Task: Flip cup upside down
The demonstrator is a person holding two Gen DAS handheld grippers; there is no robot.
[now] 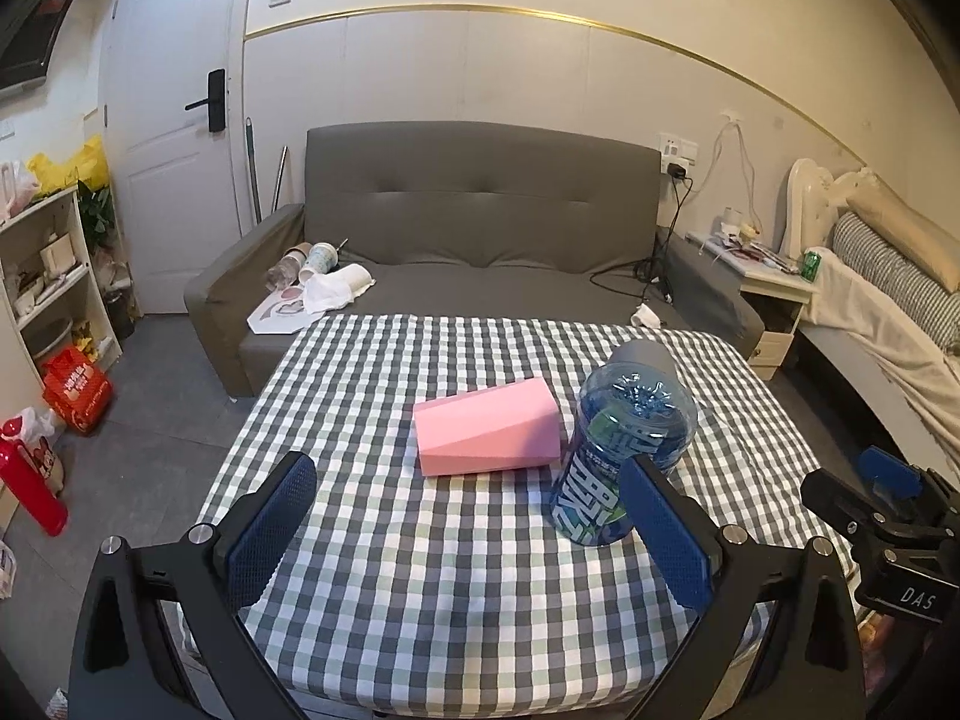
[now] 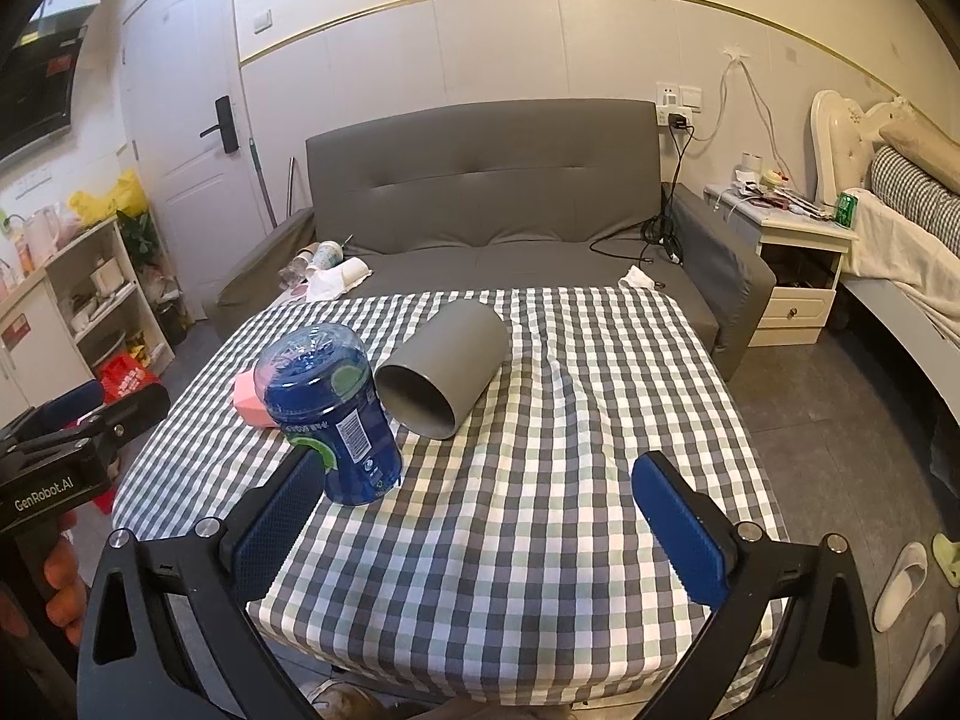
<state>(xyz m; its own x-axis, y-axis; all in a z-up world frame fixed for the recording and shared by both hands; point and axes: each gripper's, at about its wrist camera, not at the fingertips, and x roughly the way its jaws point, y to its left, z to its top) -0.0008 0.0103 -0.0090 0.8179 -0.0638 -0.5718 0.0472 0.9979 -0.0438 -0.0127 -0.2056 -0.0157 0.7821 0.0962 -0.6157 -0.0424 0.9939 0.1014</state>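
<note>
A grey cup (image 2: 447,369) lies on its side on the checked tablecloth (image 2: 570,420), open mouth facing me; in the left wrist view only its top (image 1: 645,354) shows behind the bottle. A pink faceted cup (image 1: 489,435) also lies on its side; a corner of it (image 2: 247,399) peeks out left of the bottle in the right wrist view. A blue transparent bottle (image 1: 624,450) stands upside down, also seen in the right wrist view (image 2: 330,414). My left gripper (image 1: 474,525) is open and empty over the near table edge. My right gripper (image 2: 480,525) is open and empty, nearer than the grey cup.
A grey sofa (image 1: 480,228) stands behind the table with paper cups and a cloth (image 1: 327,282) on it. A shelf (image 1: 48,276) is at the left, a nightstand (image 2: 792,252) and bed (image 2: 900,240) at the right. Slippers (image 2: 900,588) lie on the floor.
</note>
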